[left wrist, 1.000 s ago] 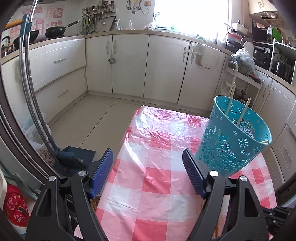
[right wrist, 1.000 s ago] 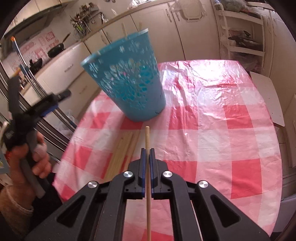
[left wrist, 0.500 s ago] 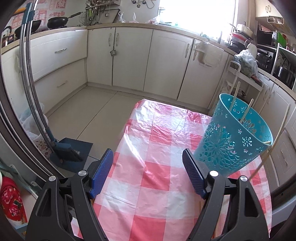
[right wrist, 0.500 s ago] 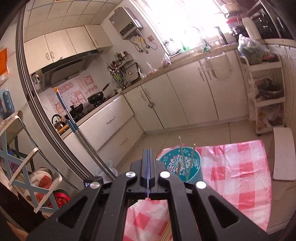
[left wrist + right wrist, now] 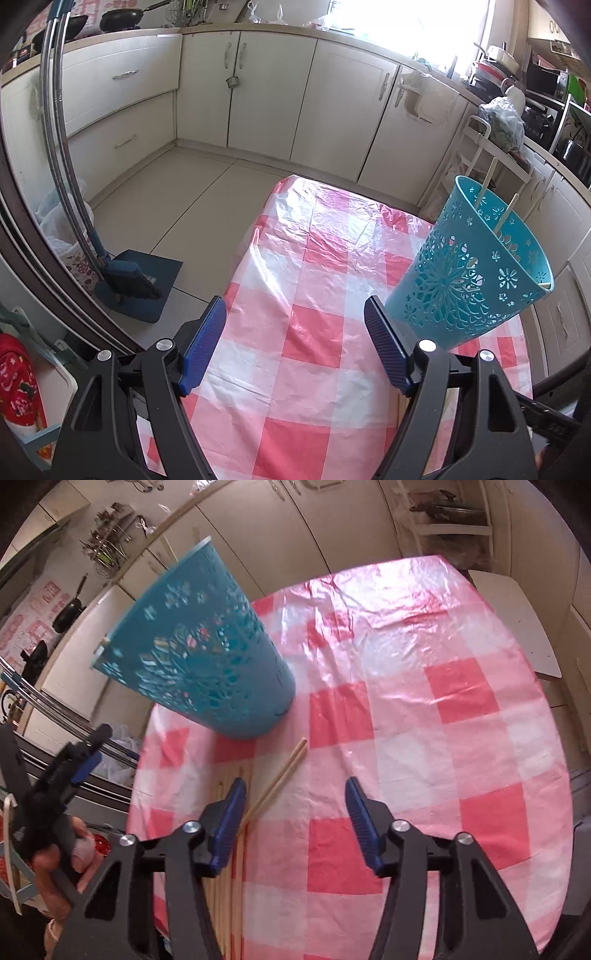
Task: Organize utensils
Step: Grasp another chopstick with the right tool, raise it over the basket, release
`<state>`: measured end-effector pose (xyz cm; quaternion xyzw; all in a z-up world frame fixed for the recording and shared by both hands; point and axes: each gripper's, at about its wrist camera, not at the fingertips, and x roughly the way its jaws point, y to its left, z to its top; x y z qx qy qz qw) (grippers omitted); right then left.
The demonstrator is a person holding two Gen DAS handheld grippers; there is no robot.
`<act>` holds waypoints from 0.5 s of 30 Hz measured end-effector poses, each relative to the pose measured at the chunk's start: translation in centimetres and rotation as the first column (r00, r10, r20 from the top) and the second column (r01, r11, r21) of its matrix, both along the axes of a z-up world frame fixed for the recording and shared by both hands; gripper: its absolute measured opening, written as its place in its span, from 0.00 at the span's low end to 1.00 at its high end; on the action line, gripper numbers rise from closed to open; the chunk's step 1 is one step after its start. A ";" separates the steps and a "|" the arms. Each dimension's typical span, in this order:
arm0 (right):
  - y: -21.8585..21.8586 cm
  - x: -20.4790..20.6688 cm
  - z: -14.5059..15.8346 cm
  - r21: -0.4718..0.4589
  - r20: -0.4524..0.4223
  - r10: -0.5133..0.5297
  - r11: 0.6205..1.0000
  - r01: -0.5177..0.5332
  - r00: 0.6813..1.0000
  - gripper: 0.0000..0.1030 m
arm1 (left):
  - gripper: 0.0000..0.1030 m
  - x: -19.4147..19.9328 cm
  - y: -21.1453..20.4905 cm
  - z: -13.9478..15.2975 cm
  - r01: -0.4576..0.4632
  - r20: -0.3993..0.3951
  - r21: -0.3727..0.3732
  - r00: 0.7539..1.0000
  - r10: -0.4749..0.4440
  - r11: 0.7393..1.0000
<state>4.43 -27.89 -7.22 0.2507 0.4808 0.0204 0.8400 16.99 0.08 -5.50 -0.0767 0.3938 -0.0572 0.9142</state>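
Right gripper (image 5: 295, 812), bottom centre of the right wrist view: jaws opening, nothing between the pads, only checked cloth showing in the gap.

Just left of its left finger: bundle of wooden chopsticks (image 5: 229, 886) flat on the bench (image 5: 480, 738), long axes running roughly bottom to top of frame, near ends hidden under the gripper body. One loose pair (image 5: 284, 771) lies angled, tips pointing to upper right, its lower end right at the left pad. So the next stick is left of the gripper's centreline, and its axis is close to parallel with the fingers. My read: shift left and roll the wrist so the pads close across a stick, not along it.

Further up, upper left of frame: teal perforated utensil basket (image 5: 207, 657) standing on the cloth, just beyond the chopstick tips. Rim leans away in the fisheye; I'd not call it tilted.

Left gripper (image 5: 295, 343), bottom of the left wrist view: jaws wide, empty, over the bench's near-left part. Basket (image 5: 472, 273) sits at right of frame, past the right finger. Two chopsticks (image 5: 485, 181) already stand in it, leaning on the far rim; a third end shows at the right rim. In the right wrist view the same gripper (image 5: 74, 760) hangs at lower left, off the bench edge.

Right hand is clearly the nearer one to the sticks.
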 end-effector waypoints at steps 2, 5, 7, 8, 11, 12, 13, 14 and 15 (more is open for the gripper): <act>1.1 1.0 -0.9 -0.022 -0.020 -0.010 1.000 0.010 1.000 0.44 | 0.71 0.0 -0.2 -0.1 0.006 -0.001 0.004 1.000 -0.006 1.000; 3.3 2.2 -1.8 -0.131 -0.033 -0.009 0.991 0.005 0.999 0.42 | 0.72 0.0 -0.4 -0.2 0.016 -0.004 0.012 1.000 -0.016 1.000; 4.7 2.3 -2.2 -0.253 -0.018 0.015 0.967 -0.019 1.000 0.37 | 0.72 0.0 -0.5 -0.2 0.020 -0.008 0.009 1.000 -0.020 1.000; 5.1 2.2 -2.2 -0.307 -0.016 0.036 0.951 -0.039 0.999 0.29 | 0.72 0.0 -0.5 -0.2 0.021 -0.009 0.007 1.000 -0.021 1.000; 5.1 1.7 -2.2 -0.335 -0.027 0.146 0.931 -0.146 0.989 0.06 | 0.72 0.0 -0.3 -0.2 0.022 -0.013 0.000 1.000 -0.022 1.000; 4.6 1.5 -2.3 -0.329 -0.032 0.175 0.928 -0.176 0.984 0.05 | 0.72 0.0 -0.2 -0.1 0.022 -0.014 -0.004 1.000 -0.022 1.000; 4.1 1.3 -2.3 -0.314 -0.037 0.203 0.927 -0.204 0.979 0.05 | 0.72 0.0 -0.2 -0.1 0.022 -0.014 -0.007 1.000 -0.022 1.000; 3.6 1.2 -2.3 -0.295 -0.047 0.231 0.926 -0.234 0.972 0.05 | 0.72 0.0 -0.2 -0.1 0.023 -0.014 -0.009 1.000 -0.023 1.000; 3.1 1.3 -2.3 -0.280 -0.063 0.245 0.926 -0.252 0.968 0.05 | 0.72 0.0 -0.3 -0.1 0.024 -0.015 -0.009 1.000 -0.024 1.000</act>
